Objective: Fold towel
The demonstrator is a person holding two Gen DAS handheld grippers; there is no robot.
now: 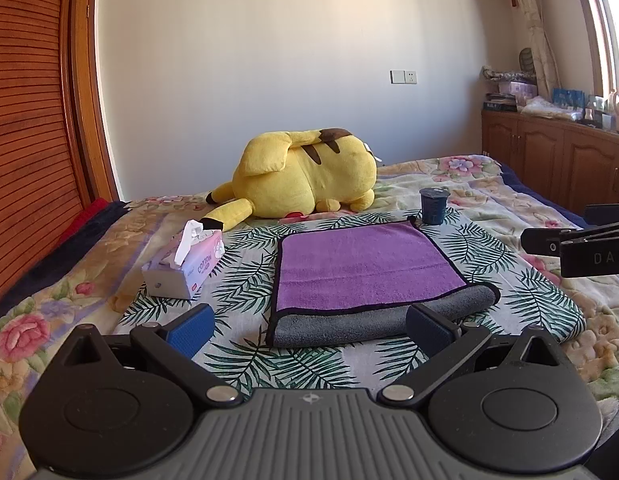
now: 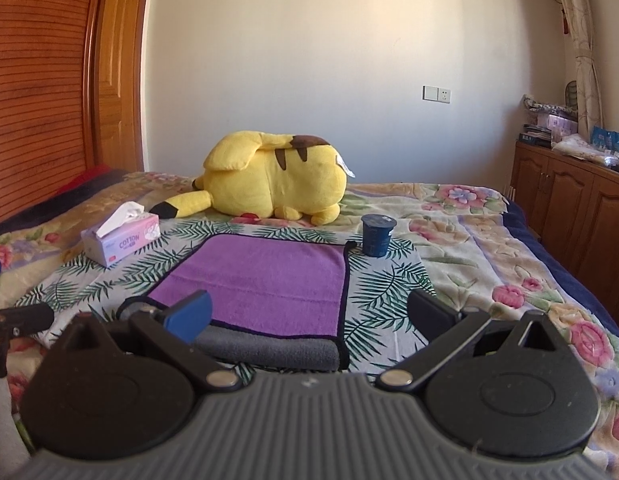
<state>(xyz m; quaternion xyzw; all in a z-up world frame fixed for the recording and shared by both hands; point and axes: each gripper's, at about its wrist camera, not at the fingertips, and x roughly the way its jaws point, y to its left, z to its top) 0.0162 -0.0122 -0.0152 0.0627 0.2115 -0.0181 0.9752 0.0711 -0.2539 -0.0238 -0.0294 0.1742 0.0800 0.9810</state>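
Purple towel (image 1: pixel 361 268) lies on the bed (image 1: pixel 509 200), near edge turned over.
We hold left gripper (image 1: pixel 309 328) and right gripper (image 2: pixel 309 316) above it, both spread apart, gripping nothing.

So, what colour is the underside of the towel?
Grey: the towel is purple on top, and its rolled near edge shows grey, clearest in the left wrist view.

My right gripper (image 2: pixel 309 316) hangs with its fingers spread wide above the near edge of the towel (image 2: pixel 261 276), gripping nothing. The towel lies purple side up on the leaf-print cloth (image 2: pixel 389 292), its grey underside rolled over at the near edge. Beyond it stand a dark cup (image 2: pixel 377 235), a tissue box (image 2: pixel 119 240) and a yellow plush toy (image 2: pixel 277 176).
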